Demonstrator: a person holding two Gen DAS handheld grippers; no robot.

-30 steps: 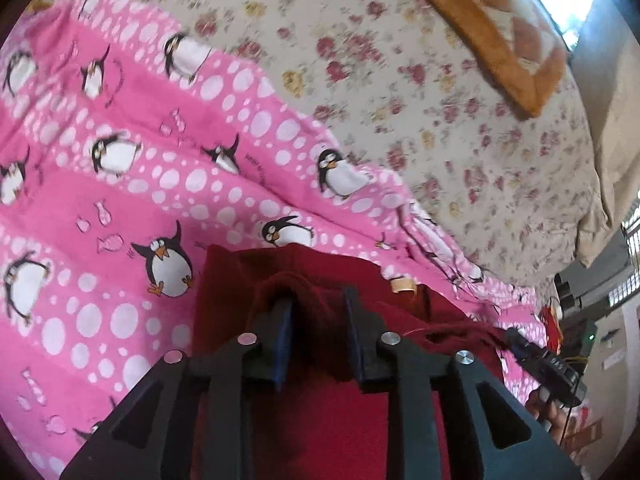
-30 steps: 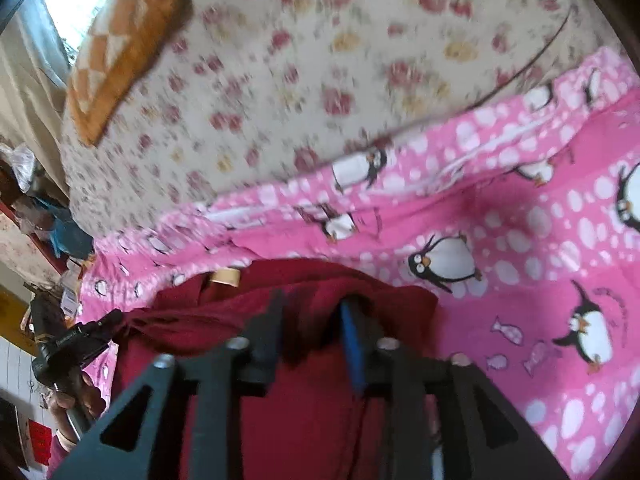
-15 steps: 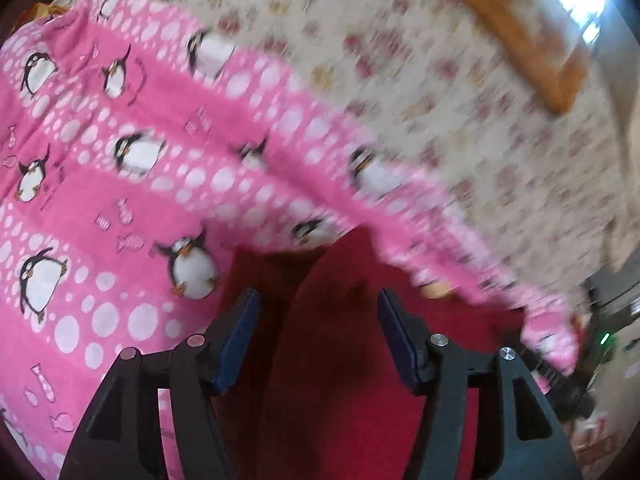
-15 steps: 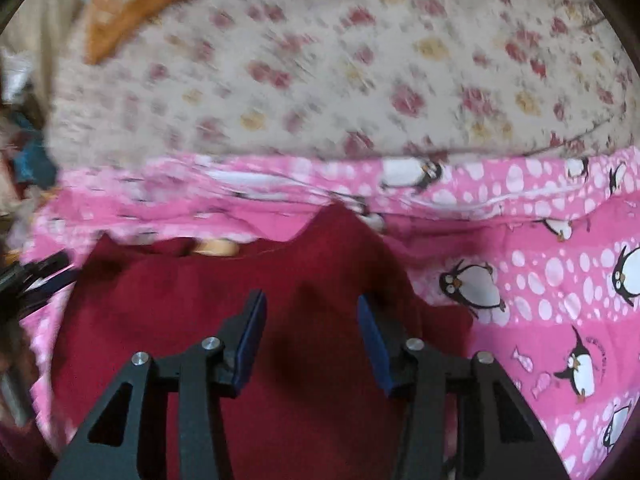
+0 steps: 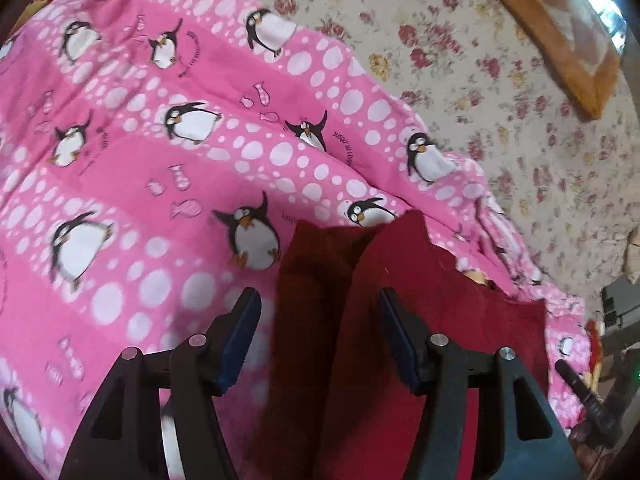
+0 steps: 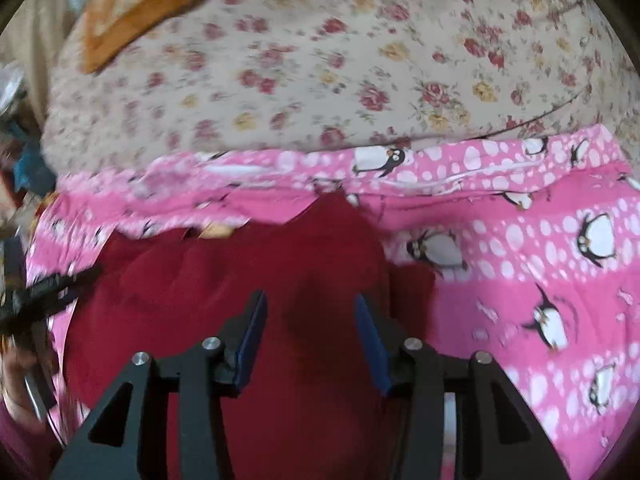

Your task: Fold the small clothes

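A dark red garment (image 5: 404, 280) lies on the pink penguin blanket (image 5: 160, 168), one corner peaking away from me and a fold running down its left side. A tan label (image 5: 476, 276) shows at its far edge. My left gripper (image 5: 319, 294) hovers over the garment's left part, open, its blue pads clear of the cloth. In the right wrist view the same garment (image 6: 240, 280) fills the lower middle. My right gripper (image 6: 310, 296) stands open above it, with nothing pressed between its pads.
The penguin blanket (image 6: 528, 280) lies on a floral bedsheet (image 5: 480, 80). An orange patterned pillow (image 5: 560, 40) sits at the bed's far end. The other gripper's black tip (image 6: 44, 292) shows at the left edge of the right view. Room clutter lies beyond the bed edge.
Both grippers were shut on the red garment's far edge. They have opened and let it go, and the cloth now lies flat on the blanket with its corner peaked.
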